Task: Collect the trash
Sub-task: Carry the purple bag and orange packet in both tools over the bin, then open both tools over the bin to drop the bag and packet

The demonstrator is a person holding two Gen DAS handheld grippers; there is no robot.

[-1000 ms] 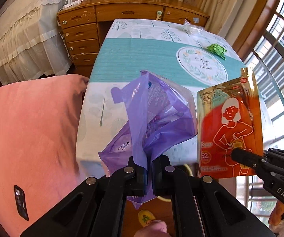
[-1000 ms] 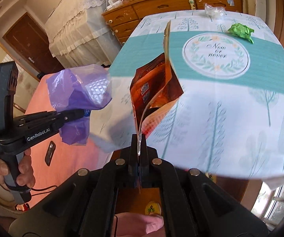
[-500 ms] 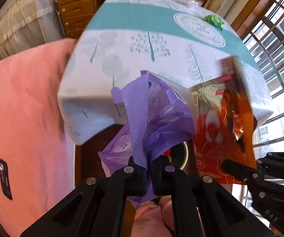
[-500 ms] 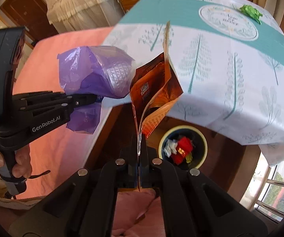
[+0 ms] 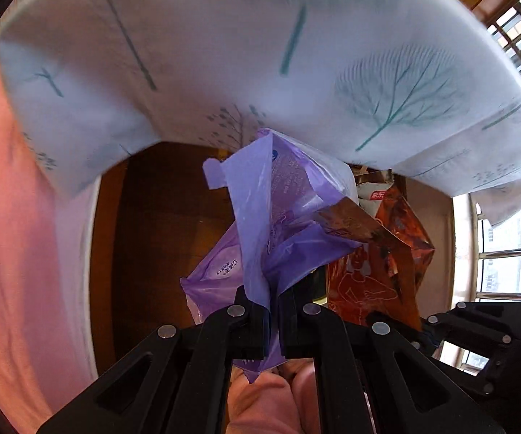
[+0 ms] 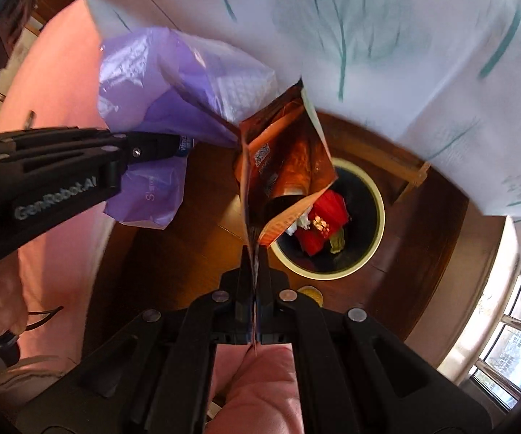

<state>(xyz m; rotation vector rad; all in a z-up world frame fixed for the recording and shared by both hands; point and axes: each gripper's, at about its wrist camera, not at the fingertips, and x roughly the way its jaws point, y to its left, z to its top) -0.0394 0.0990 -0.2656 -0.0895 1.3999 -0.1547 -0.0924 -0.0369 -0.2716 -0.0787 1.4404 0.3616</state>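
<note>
- Two light, crinkly wrappers hang above the bin (image 6: 333,217): an orange foil pouch (image 6: 282,166) pinched at its edge by the right gripper (image 6: 255,253), and a purple plastic bag (image 5: 278,217) pinched by the left gripper (image 5: 271,311).
- Both look limp and slippery, so an edge pinch suits them.
- Beyond the bin, a tree-print tablecloth (image 6: 387,54) drapes off the surface over a wooden floor (image 6: 188,246), with a window (image 6: 506,354) nearby.

Pouch (image 6: 286,166) above bin (image 6: 376,217), wrapper (image 6: 173,83) left.

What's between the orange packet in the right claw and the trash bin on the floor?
Nothing visible. The orange packet hangs from the right claw just over the near rim of the trash bin, whose mouth is open. The purple wrapper sits off to the left.
</note>
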